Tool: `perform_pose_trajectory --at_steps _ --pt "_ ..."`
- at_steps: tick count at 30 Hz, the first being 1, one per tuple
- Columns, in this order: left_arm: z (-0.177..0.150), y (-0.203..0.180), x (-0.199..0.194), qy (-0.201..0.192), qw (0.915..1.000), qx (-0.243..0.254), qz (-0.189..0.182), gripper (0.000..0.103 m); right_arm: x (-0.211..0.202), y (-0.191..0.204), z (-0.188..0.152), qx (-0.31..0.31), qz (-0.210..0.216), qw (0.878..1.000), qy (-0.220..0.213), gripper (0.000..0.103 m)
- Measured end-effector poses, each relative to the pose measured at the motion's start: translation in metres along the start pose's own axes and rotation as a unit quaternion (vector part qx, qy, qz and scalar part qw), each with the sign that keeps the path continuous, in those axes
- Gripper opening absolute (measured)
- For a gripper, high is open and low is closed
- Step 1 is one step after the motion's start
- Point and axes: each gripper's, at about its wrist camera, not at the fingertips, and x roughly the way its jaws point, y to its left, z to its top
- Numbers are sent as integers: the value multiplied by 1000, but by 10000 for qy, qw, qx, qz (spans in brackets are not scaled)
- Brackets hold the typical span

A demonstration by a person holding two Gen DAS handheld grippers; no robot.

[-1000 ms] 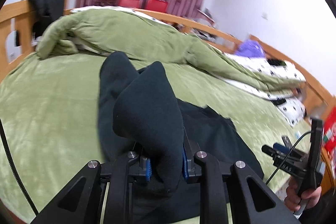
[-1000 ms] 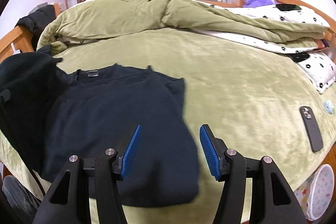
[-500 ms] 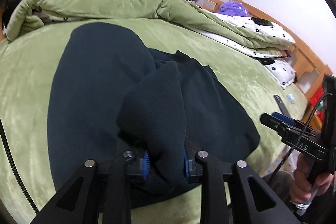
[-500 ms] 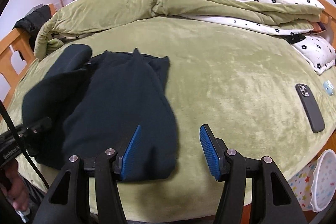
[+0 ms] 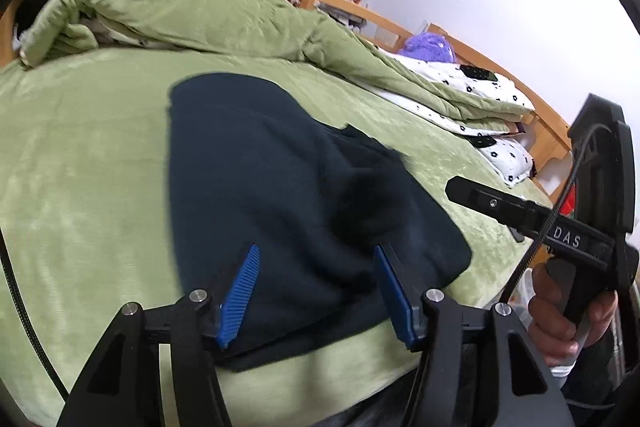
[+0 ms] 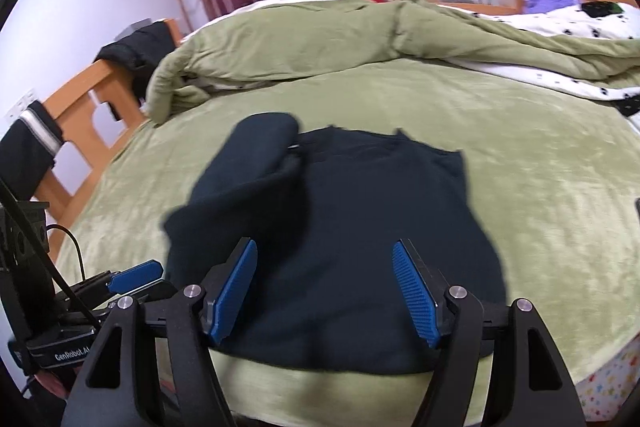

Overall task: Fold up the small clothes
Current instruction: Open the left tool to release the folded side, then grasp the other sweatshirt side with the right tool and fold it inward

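left tongs (image 5: 316,291): wide open, holding nothing | right tongs (image 6: 326,293): wide open, holding nothing | dark top (image 6: 360,227): lies on the green bed (image 6: 540,187), near its front edge, 1 side folded over | both tongs sit just above it

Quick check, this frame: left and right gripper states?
Left hand-held gripper: open, holding nothing, above the dark garment.
Right hand-held gripper: open, holding nothing.
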Motion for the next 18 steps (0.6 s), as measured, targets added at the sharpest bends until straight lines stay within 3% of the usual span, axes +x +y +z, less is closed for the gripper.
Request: perform_pose_trajectory --at_steps 9,18 --pt "-6 66 -16 -215 9941 -458 963 57 30 39 -13 3 179 9994 300 69" --pt "-7 88 0 -265 9890 -449 1383 58 79 44 -17 170 -61 9983 547 67"
